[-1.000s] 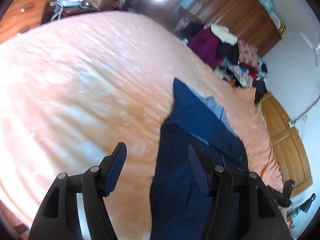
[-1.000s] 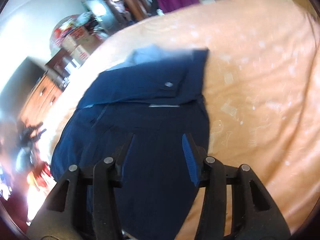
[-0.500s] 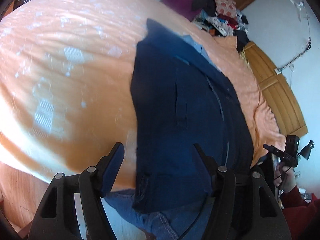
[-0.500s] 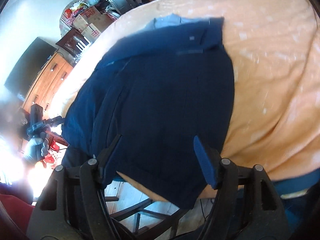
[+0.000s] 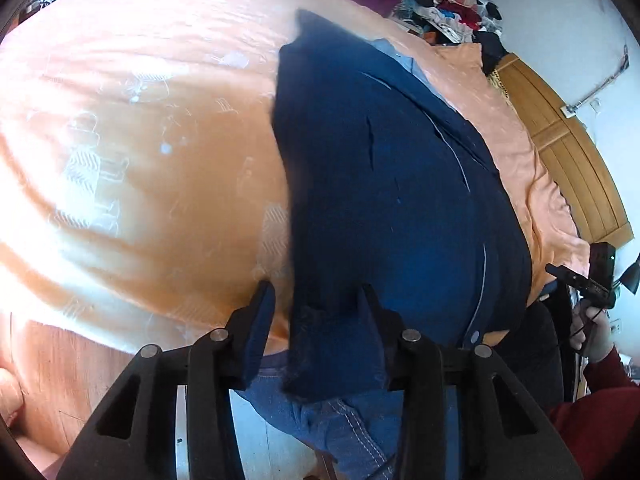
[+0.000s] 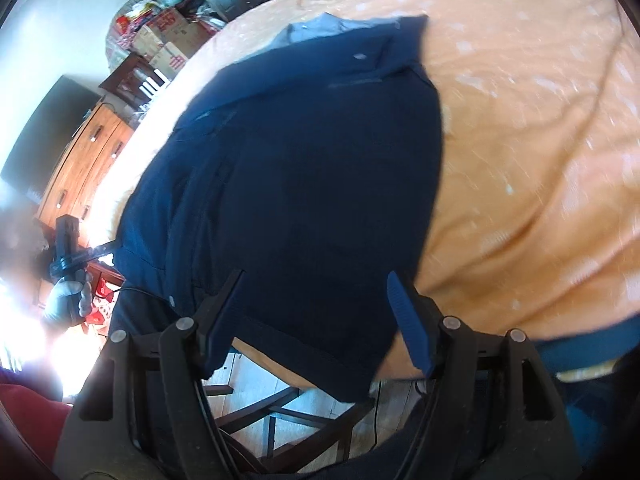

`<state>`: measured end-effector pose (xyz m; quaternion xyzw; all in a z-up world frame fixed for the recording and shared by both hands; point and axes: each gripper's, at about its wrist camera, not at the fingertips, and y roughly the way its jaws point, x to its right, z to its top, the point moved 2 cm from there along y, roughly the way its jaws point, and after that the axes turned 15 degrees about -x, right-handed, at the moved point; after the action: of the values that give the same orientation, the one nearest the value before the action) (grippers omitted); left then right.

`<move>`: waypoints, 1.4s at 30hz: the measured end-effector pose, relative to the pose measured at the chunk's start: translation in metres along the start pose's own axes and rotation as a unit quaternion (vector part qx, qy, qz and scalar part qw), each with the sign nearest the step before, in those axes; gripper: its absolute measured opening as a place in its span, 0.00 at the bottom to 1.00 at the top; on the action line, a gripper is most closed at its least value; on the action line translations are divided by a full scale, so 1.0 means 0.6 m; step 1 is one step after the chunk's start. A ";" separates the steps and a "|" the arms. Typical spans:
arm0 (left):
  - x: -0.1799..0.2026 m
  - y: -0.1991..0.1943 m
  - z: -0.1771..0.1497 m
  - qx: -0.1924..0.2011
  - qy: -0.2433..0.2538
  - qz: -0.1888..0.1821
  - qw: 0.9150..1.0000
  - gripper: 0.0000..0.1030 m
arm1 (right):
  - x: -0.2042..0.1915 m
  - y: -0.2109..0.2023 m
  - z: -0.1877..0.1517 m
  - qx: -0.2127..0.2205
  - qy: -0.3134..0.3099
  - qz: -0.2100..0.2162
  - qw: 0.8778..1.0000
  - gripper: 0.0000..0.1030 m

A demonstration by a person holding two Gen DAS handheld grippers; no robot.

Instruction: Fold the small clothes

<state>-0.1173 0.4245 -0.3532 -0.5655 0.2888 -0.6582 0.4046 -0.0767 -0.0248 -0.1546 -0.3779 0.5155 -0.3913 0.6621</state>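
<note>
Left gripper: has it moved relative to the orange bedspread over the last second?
Yes. The left gripper has drawn back toward the bed's near edge: the orange bedspread ends just ahead, floor shows below, and the dark blue garment's hem sits between its fingers.

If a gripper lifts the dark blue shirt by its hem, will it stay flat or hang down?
The dark blue shirt probably hangs down limp: its hem already droops over the edge of the orange bedspread. It looks thin, so likely light. Its folded layers may slide apart.

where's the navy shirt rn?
The navy shirt lies flat on the orange bedspread, its hem hanging over the near bed edge, between the open fingers of both the left gripper and right gripper.
</note>
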 end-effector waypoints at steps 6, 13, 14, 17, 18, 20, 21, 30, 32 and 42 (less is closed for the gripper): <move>0.036 0.003 0.005 0.006 0.031 -0.020 0.999 0.42 | 0.020 0.022 -0.027 -0.029 0.017 0.012 0.999 0.67; 0.026 0.016 0.008 0.008 0.014 -0.041 0.999 0.36 | 0.032 0.054 -0.045 -0.089 -0.002 -0.039 0.995 0.64; 0.026 0.014 0.008 0.009 0.014 -0.049 0.999 0.36 | 0.036 0.057 -0.045 -0.088 0.003 -0.035 0.995 0.64; 0.027 0.017 0.013 0.012 0.006 -0.067 0.998 0.36 | 0.040 0.062 -0.040 -0.075 0.014 -0.018 0.997 0.58; 0.029 0.019 0.015 0.012 0.006 -0.064 0.998 0.36 | 0.039 0.056 -0.036 -0.063 0.013 -0.023 0.998 0.55; 0.034 0.019 0.015 0.012 0.007 -0.062 0.998 0.36 | 0.033 0.040 -0.029 -0.037 0.009 -0.027 0.999 0.55; 0.035 0.018 0.016 0.012 0.007 -0.062 0.998 0.36 | 0.034 0.034 -0.025 -0.027 0.011 -0.018 0.999 0.55; 0.035 0.022 0.023 0.010 0.007 -0.076 0.997 0.38 | 0.047 0.090 -0.019 -0.083 0.021 0.047 0.995 0.42; 0.042 0.022 0.022 0.006 0.020 -0.080 0.997 0.37 | 0.049 0.093 -0.019 -0.088 0.026 0.053 0.994 0.41; 0.026 0.029 0.022 0.010 0.012 -0.068 0.998 0.27 | 0.050 0.082 -0.026 -0.077 0.045 0.066 0.994 0.05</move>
<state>-0.1012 0.4032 -0.3573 -0.5720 0.2480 -0.6938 0.3605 -0.0805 -0.0334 -0.2132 -0.3746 0.5974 -0.3226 0.6315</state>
